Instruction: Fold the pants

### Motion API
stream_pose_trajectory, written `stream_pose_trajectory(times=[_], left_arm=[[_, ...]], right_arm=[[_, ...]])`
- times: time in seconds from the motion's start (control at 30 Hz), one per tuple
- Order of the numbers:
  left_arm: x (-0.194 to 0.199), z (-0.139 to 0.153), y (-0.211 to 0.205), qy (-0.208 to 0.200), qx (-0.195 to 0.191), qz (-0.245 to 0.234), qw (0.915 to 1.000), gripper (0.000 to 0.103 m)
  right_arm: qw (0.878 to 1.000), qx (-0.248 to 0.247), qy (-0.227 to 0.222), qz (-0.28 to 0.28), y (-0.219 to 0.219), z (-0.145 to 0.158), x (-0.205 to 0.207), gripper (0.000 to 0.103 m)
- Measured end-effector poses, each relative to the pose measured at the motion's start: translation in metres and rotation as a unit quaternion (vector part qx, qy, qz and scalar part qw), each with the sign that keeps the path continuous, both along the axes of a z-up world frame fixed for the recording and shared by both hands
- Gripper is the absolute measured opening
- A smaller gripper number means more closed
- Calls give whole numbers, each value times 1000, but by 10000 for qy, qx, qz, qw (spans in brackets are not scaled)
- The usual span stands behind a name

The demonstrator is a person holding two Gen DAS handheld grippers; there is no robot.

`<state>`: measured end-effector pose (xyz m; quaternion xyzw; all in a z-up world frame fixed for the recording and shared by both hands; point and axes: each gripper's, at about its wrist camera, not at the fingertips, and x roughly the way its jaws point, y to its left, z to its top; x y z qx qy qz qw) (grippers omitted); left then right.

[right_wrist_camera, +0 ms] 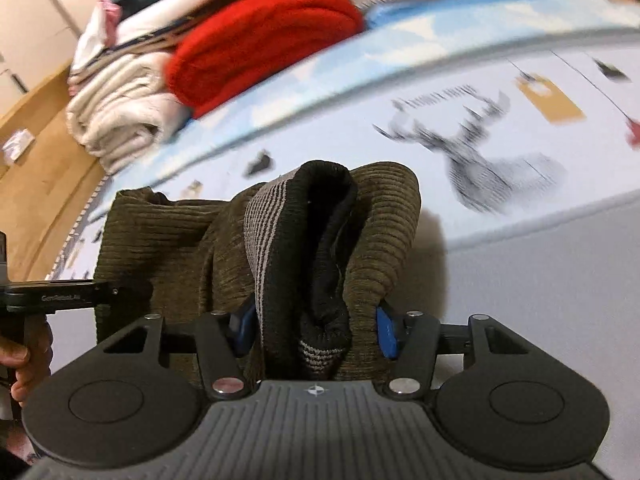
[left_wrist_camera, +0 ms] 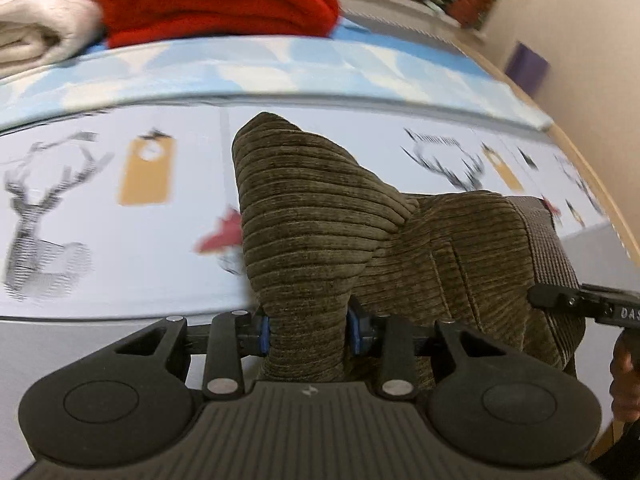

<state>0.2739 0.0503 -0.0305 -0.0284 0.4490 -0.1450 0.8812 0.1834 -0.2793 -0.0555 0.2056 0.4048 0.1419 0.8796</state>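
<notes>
The pants [left_wrist_camera: 316,216] are olive-brown corduroy with a striped waistband [left_wrist_camera: 548,240]. My left gripper [left_wrist_camera: 307,330] is shut on a bunched fold of the corduroy and holds it up over the printed sheet. My right gripper [right_wrist_camera: 316,330] is shut on the waistband end of the pants [right_wrist_camera: 384,232], where the striped band [right_wrist_camera: 264,240] and black lining [right_wrist_camera: 332,216] stick up between the blue pads. Each gripper shows at the edge of the other's view: the right one in the left wrist view [left_wrist_camera: 592,304], the left one in the right wrist view [right_wrist_camera: 60,296].
A white sheet printed with deer and tags [left_wrist_camera: 120,184] covers the surface, with a blue-patterned cloth [left_wrist_camera: 280,68] behind it. A folded red garment [left_wrist_camera: 216,0] and cream ones [left_wrist_camera: 36,24] are stacked at the back. A wooden floor [right_wrist_camera: 36,168] lies beyond the edge.
</notes>
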Motion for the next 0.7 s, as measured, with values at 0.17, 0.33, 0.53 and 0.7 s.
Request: stream_pose_trajectory(times=[0.17,0.33,0.53,0.7], left_arm=[[14,13,40,-220,-118,270,9993,38],[26,14,55,-510,479,673,9953,51],[15,22,56,-514,349,232,9978,52],[1,-29,31,633,895,-713,9914,60]], right_arm=[[9987,-23,-454,210,36,16,24,58],[9995,-210,-255,8,63,10,52,64],[9918,-900,471,-769,67,-6,69,71],[9946,-920,357,-332,77,-4,64,72]])
